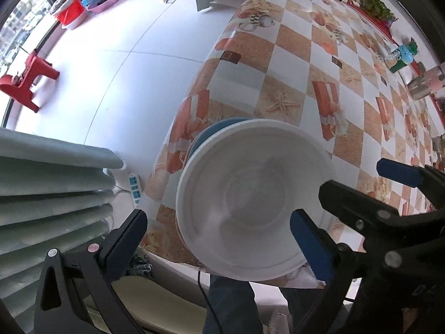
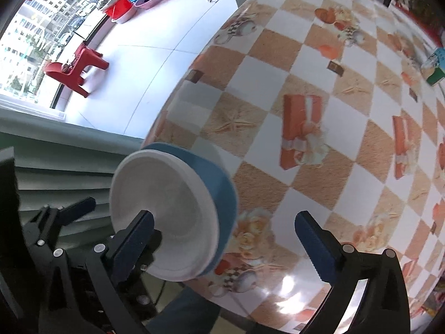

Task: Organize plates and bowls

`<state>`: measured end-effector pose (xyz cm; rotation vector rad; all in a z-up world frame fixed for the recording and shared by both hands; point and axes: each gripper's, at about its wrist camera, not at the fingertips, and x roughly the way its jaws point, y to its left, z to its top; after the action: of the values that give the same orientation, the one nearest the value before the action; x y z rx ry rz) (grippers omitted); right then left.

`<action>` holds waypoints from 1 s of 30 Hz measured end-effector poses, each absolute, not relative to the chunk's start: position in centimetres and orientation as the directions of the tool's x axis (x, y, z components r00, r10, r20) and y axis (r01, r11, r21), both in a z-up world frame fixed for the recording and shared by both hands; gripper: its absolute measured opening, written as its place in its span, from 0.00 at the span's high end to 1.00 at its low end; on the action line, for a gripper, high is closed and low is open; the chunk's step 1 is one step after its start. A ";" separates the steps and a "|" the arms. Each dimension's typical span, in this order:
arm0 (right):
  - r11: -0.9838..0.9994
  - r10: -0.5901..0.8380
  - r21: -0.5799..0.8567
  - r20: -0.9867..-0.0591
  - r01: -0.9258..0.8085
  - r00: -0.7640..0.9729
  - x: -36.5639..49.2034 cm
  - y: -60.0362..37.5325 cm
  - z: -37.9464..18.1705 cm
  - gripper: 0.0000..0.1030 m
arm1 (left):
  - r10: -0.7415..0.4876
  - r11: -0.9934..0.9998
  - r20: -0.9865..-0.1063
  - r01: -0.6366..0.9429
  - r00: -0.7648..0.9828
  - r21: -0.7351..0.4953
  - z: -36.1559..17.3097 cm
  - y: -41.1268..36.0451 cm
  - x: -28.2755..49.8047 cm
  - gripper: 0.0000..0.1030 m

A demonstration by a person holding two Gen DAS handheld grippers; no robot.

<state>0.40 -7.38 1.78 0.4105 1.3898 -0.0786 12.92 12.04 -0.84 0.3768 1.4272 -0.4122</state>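
Left gripper (image 1: 219, 228) open, white bowl (image 1: 250, 194) mouth up

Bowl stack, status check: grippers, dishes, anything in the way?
Left gripper open around the white bowl. Right gripper open, empty. White bowl nested in blue bowl at table edge. Nothing blocking.

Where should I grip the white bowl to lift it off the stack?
Take the white bowl by its flared rim, on the side facing the left tool: one finger inside, one outside. It sits nested in the blue bowl, so only the protruding lip is free.
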 end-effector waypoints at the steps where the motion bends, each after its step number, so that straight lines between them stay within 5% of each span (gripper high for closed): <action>1: 0.928 0.181 0.231 -0.965 0.293 0.188 0.2 -7.5 1.8 0.01 | -0.046 0.871 -0.994 0.491 0.096 0.007 -0.8 12.0 12.9 0.00; 30: 0.906 0.231 0.272 -0.960 0.324 0.161 -1.0 -6.9 1.5 0.01 | 0.013 0.844 -0.993 0.532 0.113 0.071 -1.1 10.9 11.1 0.01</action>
<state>-0.95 -6.93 1.54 0.4715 1.4240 -0.0702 11.07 10.92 -1.07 0.4709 1.4188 -0.4021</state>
